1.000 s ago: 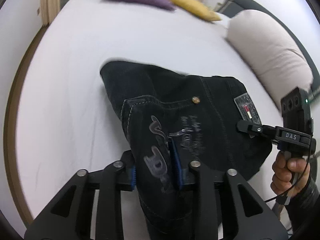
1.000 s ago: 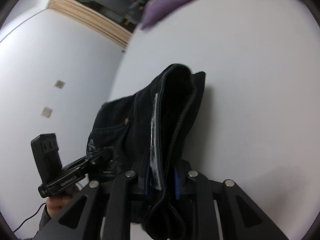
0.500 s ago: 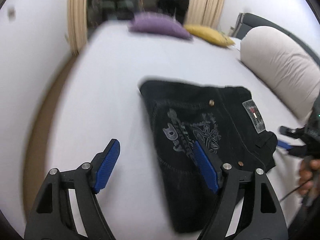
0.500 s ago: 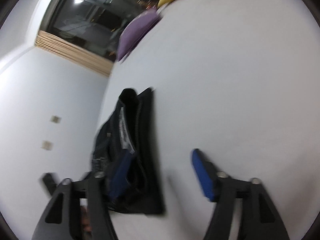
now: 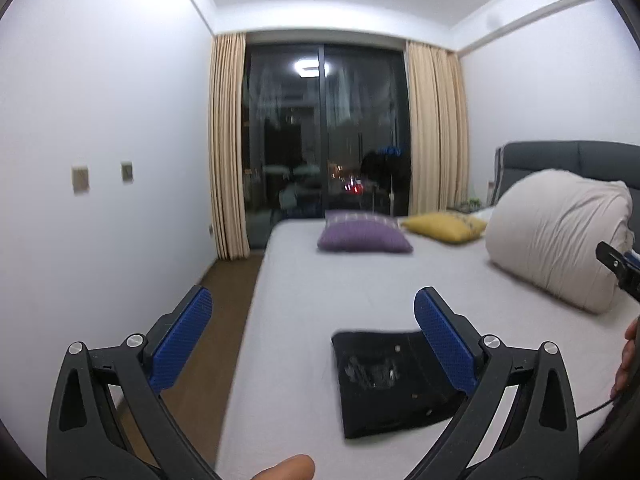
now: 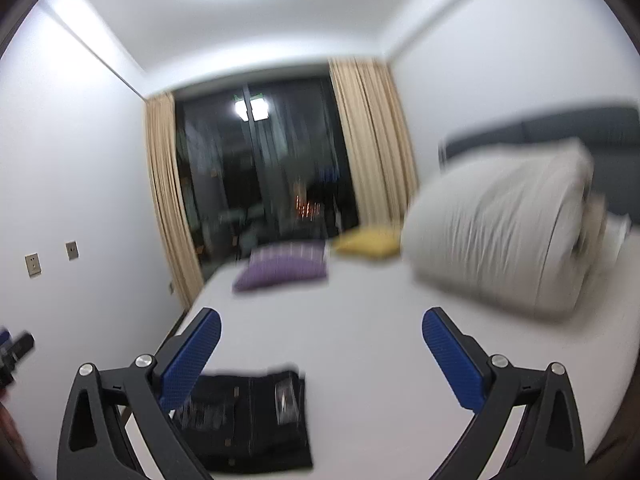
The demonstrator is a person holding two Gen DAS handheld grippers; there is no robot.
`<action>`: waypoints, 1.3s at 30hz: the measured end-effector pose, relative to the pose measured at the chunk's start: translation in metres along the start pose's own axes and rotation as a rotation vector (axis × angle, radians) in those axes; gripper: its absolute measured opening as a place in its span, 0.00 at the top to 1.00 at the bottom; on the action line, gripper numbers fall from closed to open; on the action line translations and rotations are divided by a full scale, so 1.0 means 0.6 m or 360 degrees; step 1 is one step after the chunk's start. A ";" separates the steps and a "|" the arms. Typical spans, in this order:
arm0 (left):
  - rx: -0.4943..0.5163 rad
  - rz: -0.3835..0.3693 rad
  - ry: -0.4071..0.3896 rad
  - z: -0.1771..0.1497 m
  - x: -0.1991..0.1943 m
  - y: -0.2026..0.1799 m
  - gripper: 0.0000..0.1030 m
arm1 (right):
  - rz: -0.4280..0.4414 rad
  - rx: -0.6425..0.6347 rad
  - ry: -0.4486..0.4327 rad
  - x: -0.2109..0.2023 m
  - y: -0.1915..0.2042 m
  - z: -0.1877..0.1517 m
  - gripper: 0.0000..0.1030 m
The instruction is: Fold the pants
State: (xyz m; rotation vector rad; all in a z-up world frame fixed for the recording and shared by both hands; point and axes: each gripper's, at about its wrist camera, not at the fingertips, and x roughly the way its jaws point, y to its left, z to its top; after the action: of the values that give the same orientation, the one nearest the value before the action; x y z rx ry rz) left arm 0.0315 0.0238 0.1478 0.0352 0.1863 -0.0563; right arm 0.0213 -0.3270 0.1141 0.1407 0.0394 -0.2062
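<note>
The left gripper (image 5: 312, 312) and right gripper (image 6: 322, 334) have fingers spreading wide, nothing between them. Below them the folded black pants (image 5: 394, 380) lie flat near the bed's (image 5: 360, 280) foot edge, partly hidden behind the fingers. Purple pillow (image 5: 364, 236), yellow pillow (image 5: 440, 226) and rolled duvet (image 5: 560, 240) sit at far edges; the right view is blurred.

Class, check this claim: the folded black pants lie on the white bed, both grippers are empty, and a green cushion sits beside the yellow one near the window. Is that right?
One detail is wrong: the cushion beside the yellow cushion is purple, not green, as the left wrist view shows. The folded pants do lie on the bed, and the left gripper and right gripper are empty, jaws opening.
</note>
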 end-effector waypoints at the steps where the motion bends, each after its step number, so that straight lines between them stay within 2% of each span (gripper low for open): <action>1: 0.0008 0.0022 -0.0019 0.008 -0.015 0.001 0.00 | 0.0015 -0.0023 -0.0029 -0.016 0.008 0.007 0.00; 4: 0.0081 0.0105 -0.0087 0.029 -0.062 -0.014 0.00 | 0.0063 -0.0080 -0.0050 -0.052 0.027 0.025 0.00; 7: 0.0134 0.0100 -0.0029 0.023 -0.082 -0.025 0.00 | 0.0135 -0.0081 0.0072 -0.062 0.047 0.031 0.00; 9: 0.0120 0.0113 0.0099 0.007 -0.075 -0.031 0.00 | 0.0194 -0.0047 0.0190 -0.062 0.051 0.022 0.00; 12: 0.0043 0.0095 0.0309 -0.021 -0.061 -0.037 0.00 | 0.0120 -0.0032 0.0417 -0.059 0.054 -0.007 0.00; 14: 0.0016 0.0068 0.0472 -0.056 -0.044 -0.043 0.00 | 0.0073 -0.0009 0.0518 -0.050 0.057 -0.027 0.00; 17: 0.0024 0.0049 0.0638 -0.100 -0.018 -0.058 0.00 | 0.0016 0.0038 0.0649 -0.035 0.053 -0.061 0.00; 20: 0.0005 0.0027 0.0740 -0.135 0.001 -0.065 0.00 | -0.0033 0.0042 0.0761 -0.016 0.057 -0.094 0.00; 26: -0.0002 -0.0005 0.0886 -0.199 0.039 -0.076 0.00 | -0.0010 -0.0010 0.0906 0.006 0.076 -0.149 0.00; 30: -0.0023 -0.0014 0.0939 -0.229 0.085 -0.076 0.00 | -0.0002 -0.0053 0.0965 0.015 0.087 -0.170 0.00; 39: -0.0082 0.0002 0.1020 -0.261 0.120 -0.055 0.00 | 0.0003 -0.0095 0.1107 0.028 0.093 -0.206 0.00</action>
State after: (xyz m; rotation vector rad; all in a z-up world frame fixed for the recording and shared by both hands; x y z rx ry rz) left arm 0.0713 -0.0066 -0.0205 0.0006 0.8285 -0.0374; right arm 0.0462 -0.2585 -0.0013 0.1474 0.7368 -0.1462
